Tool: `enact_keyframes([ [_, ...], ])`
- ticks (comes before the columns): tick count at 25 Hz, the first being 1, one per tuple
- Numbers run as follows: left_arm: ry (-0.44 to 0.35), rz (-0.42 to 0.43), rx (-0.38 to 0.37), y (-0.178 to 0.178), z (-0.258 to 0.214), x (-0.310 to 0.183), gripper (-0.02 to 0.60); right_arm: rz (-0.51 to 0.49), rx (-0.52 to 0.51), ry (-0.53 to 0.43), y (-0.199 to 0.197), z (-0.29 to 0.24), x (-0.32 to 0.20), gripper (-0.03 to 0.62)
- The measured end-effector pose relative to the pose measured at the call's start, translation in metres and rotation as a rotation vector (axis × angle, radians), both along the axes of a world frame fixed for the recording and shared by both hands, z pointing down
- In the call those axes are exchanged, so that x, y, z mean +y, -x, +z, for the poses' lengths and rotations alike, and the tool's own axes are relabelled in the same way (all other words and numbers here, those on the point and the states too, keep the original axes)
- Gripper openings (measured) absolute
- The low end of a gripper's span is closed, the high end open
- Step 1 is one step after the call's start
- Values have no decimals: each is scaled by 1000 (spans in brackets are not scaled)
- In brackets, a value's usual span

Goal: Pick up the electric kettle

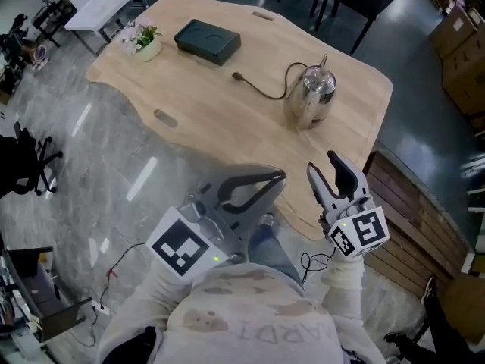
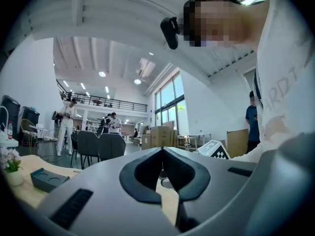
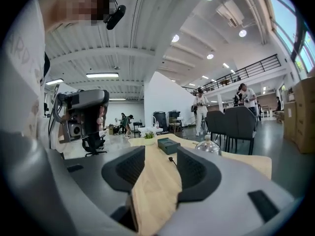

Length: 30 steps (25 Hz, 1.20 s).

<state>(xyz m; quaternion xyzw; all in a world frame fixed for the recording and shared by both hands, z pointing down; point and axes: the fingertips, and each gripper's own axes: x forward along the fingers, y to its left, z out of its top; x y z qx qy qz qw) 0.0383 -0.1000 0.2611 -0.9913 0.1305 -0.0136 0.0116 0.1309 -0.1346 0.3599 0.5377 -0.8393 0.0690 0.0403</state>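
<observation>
Electric kettle [image 1: 312, 95] is a shiny steel one, standing upright on the wooden bench [image 1: 204, 105] toward the bench's right side in the head view, not far from that edge. Nothing is touching it. Its black cord [image 1: 265, 91] curls off to the left, and the plug [image 1: 236, 76] is just lying loose on the wood.

Right claw [image 1: 326, 169] is over the near edge of the bench, pointing roughly toward the kettle but well apart from it. Its jaws are spread wide with only bare bench showing between them in the right gripper view [image 3: 160, 157]. The kettle's lid and knob peek over the right jaw there [image 3: 207, 146].

Left claw [image 1: 281, 177] sits just beside the near edge too, a bit lower left of the right one. Its tips are pressed together with nothing pinched in them, which is pretty clear in the left gripper view [image 2: 161, 150].

Other stuff on the bench, all at the far end and well apart from the kettle: a dark box [image 1: 207, 41] with a round dip on top, and a small potted plant [image 1: 144, 42] with pinkish flowers left of it.
</observation>
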Motion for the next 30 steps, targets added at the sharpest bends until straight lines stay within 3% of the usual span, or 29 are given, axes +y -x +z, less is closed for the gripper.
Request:
enact_keyframes([
  [18,49,-56,-76,-47,23,-60,12,-71,-46,159,-46,84,-82,198],
  [30,55,-90,-115,-60,34,-84,12,-149,-67,223,-46,116,-112,204],
])
